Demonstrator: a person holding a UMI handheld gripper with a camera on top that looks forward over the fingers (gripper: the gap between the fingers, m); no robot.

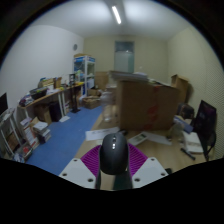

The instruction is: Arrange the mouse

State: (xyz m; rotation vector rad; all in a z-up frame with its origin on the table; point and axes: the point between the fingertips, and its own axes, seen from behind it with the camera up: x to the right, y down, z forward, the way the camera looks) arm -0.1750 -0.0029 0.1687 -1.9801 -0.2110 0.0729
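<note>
Gripper view: you had the gripper raised well above the floor, both magenta pads pressing the mouse between them. Risk: the rounded shell could have slipped from the pads and dropped, since nothing supported it underneath. The mouse appeared dark grey, glossy and domed, with a pale mark near its top.

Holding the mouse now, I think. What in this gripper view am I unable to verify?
- Mouse: its underside and lower end are hidden between the pads of the tool.
- Surface below: cut off, so no placement spot shows.
- Cardboard boxes: contents hidden.
- Shelf items: too small to identify.
</note>
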